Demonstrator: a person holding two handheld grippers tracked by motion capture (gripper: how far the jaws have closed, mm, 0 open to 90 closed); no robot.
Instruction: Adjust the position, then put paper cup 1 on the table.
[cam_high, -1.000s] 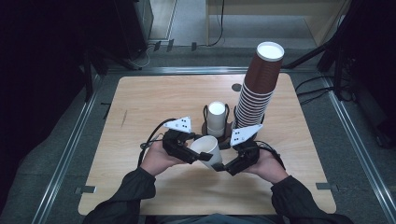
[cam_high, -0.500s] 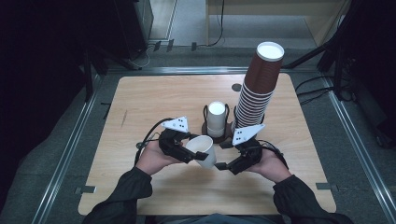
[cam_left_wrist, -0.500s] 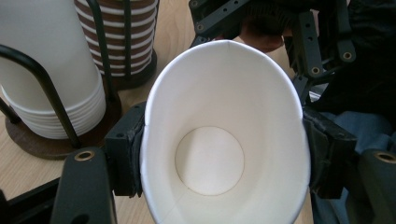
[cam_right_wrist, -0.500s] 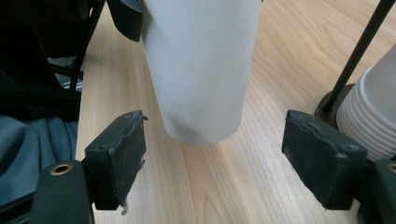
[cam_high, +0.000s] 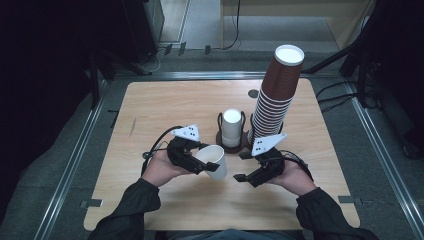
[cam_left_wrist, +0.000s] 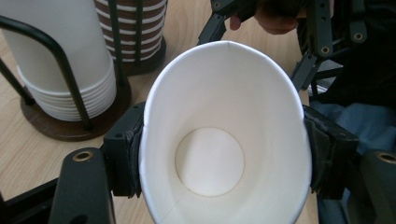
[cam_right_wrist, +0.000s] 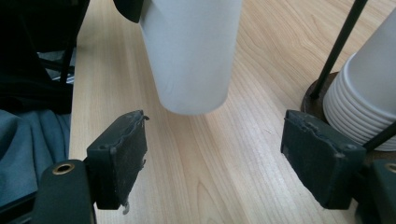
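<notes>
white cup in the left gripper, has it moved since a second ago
Yes, slightly. In the high view the white cup has drifted left, away from the short white stack, while the left gripper stays clamped on it.

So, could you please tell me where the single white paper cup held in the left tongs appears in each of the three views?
High view: the white cup sits low and centre, clamped in the left tongs.
Left gripper view: centre, mouth toward the camera.
Right gripper view: top centre, base hanging down.
Shared landmark: the stack of white cups in the wire holder.
</notes>
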